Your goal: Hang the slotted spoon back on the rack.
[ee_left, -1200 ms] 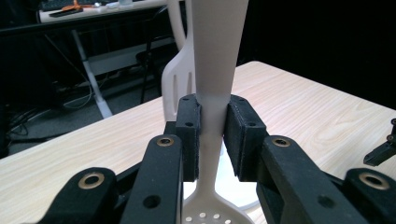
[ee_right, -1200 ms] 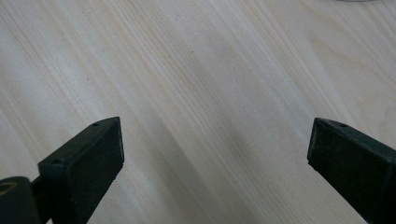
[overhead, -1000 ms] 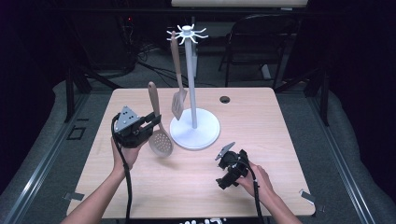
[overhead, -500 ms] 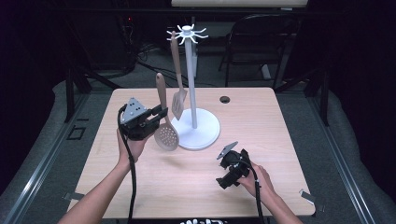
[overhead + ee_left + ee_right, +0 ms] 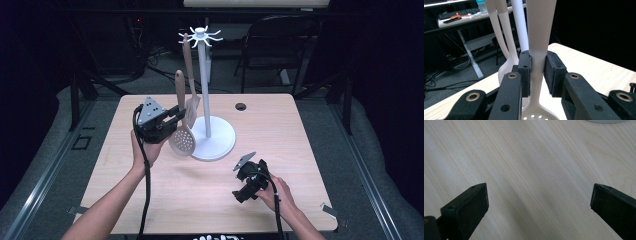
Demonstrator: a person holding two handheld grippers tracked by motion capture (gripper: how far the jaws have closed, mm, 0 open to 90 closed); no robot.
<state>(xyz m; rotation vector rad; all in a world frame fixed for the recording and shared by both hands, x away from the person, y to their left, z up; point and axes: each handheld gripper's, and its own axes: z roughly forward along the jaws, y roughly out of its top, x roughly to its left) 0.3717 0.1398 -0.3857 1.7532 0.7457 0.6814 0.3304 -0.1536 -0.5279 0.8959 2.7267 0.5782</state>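
Observation:
My left gripper (image 5: pixel 176 117) is shut on the handle of a beige slotted spoon (image 5: pixel 181 141), held upright with its perforated head down, above the table just left of the white hook stand (image 5: pixel 204 85). In the left gripper view the pads (image 5: pixel 526 72) press the spoon's handle (image 5: pixel 539 35) from both sides. A beige spatula (image 5: pixel 190 75) hangs from the stand's top hooks, right behind the spoon. My right gripper (image 5: pixel 243 181) rests low at the table's front right, its jaws wide open (image 5: pixel 537 202) over bare wood with nothing between them.
The stand's round white base (image 5: pixel 219 145) sits mid-table, and its edge (image 5: pixel 606 121) shows in the right gripper view. A small black round spot (image 5: pixel 241 106) lies near the far edge. A dark chair (image 5: pixel 280 45) stands behind the table (image 5: pixel 300 130).
My left gripper has carried the slotted spoon up and to the right, closer to the stand and the hanging spatula. The right gripper has stayed where it was.

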